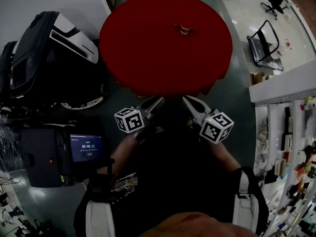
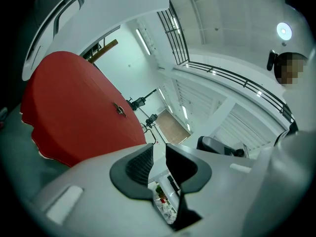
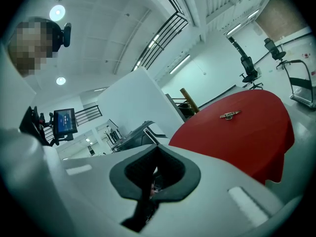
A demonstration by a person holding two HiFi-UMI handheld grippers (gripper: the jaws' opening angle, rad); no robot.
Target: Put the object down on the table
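At the far left, off the counter, a black machine (image 1: pixel 49 53) stands on the floor, and nearer the person a small lit screen (image 1: pixel 86 148) glows blue. The left hand-held gripper (image 1: pixel 159 100) (image 2: pixel 159 157) hangs just short of the counter's near edge, its jaws spread a little with nothing between them. The round red counter (image 1: pixel 143 53) carries the small metal object (image 1: pixel 184 28) (image 2: pixel 118 108) (image 3: pixel 230 114), which lies flat a little beyond the middle, toward the far edge, well apart from both grippers. The right hand-held gripper (image 1: pixel 186 99) (image 3: pixel 155 164) sits beside the left one at the same near edge, jaws pressed together and empty. White shelving (image 1: pixel 291 147) crowded with small items runs along the far right
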